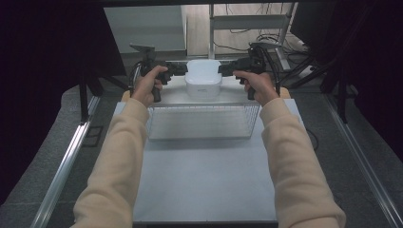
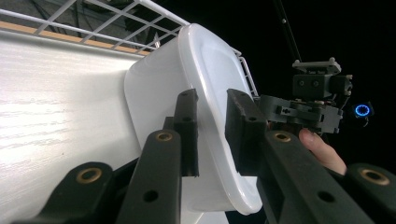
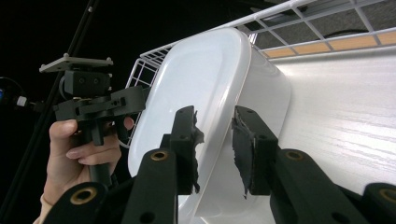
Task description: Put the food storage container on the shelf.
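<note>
The white tub [image 1: 203, 79] sits on the surface [image 1: 204, 180] just beyond the wire basket [image 1: 203, 121], with a tool at each end. The left tool [image 1: 179, 70] straddles the tub's rim [image 2: 210, 93], its jaws slightly parted and not pressing it. The right tool [image 1: 227, 69] stands likewise, its torn pads [image 3: 243, 154] clear of the rim. The tub looks set down and let go, so the placing seems done; drawing both tools away is what remains. A small grey mark shows on the tub's near wall, too faint to read.
</note>
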Tool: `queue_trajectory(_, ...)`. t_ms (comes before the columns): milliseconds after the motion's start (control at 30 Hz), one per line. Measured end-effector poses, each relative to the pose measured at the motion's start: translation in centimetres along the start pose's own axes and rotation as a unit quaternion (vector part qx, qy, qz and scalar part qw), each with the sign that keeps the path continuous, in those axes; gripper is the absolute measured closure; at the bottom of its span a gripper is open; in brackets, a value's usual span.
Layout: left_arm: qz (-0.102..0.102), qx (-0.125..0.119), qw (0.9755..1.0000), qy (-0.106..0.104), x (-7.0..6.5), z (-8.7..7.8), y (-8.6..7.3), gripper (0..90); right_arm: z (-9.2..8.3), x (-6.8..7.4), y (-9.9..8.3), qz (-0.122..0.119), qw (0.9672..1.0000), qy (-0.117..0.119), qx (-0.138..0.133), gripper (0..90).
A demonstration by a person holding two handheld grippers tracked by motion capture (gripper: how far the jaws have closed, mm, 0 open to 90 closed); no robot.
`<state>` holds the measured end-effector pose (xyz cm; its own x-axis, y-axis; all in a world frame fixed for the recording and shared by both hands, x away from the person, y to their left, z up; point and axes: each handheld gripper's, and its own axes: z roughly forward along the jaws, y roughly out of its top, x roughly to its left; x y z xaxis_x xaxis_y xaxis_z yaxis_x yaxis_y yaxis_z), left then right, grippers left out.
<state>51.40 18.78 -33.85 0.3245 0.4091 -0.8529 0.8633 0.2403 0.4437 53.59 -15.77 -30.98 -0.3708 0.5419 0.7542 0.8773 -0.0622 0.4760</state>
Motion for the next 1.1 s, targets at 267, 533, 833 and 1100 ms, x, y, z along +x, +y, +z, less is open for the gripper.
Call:
queue_trajectory(267, 0.074, -0.045, 0.9940, 0.067, -2.5, -0.8, -0.9, 40.6, -0.6, 2.2, -0.8, -0.035, 0.9982, -0.019, -0.044, 33.2)
queue_trajectory(533, 0.189, -0.077, 0.9708, 0.126, -6.1, -4.8, -6.0, 32.5, -5.2, 4.4, -4.5, -0.162, 0.9838, -0.049, -0.059, 28.1)
queue_trajectory(833, 0.273, -0.041, 0.9481, 0.158, -5.6, -7.3, -14.9, 30.2, -9.1, 2.5, -12.1, -0.263, 0.9601, -0.076, -0.055, 24.2)
queue_trajectory(1100, 0.288, -0.022, 0.9402, 0.181, -3.0, -7.1, -20.7, 26.8, -10.5, -1.5, -18.6, -0.286, 0.9532, -0.077, -0.062, 23.2)
